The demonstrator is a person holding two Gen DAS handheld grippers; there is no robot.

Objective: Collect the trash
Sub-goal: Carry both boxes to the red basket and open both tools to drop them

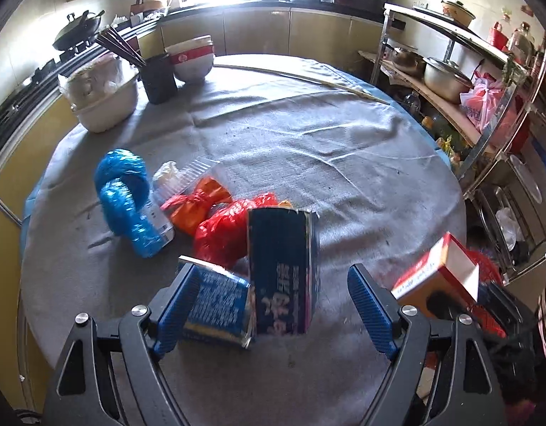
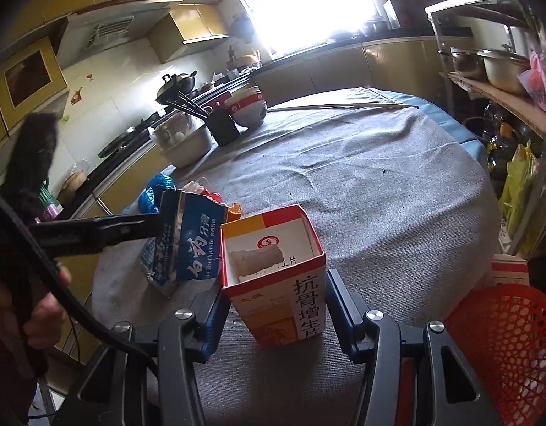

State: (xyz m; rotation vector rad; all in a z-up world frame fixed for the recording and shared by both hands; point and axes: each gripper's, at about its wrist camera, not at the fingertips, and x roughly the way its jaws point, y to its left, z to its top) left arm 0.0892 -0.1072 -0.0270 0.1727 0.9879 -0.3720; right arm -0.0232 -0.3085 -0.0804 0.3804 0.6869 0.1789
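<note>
Trash: blue toothpaste box [image 1: 266, 277] sits folded between the left gripper [image 1: 273, 314] jaws, wide apart, right pad not touching. Right gripper [image 2: 274, 314] clamps the open red-and-white medicine box [image 2: 276, 277] above the grey tablecloth [image 2: 379, 184], near the red basket [image 2: 503, 348].

Both grippers, left gripper [image 1: 269, 305] and right gripper [image 2: 273, 316], show black angular frames, ribbed blue pads and silver round screws at the knuckles, with a thick black cable [image 2: 60, 284] looping at nine o'clock.
</note>
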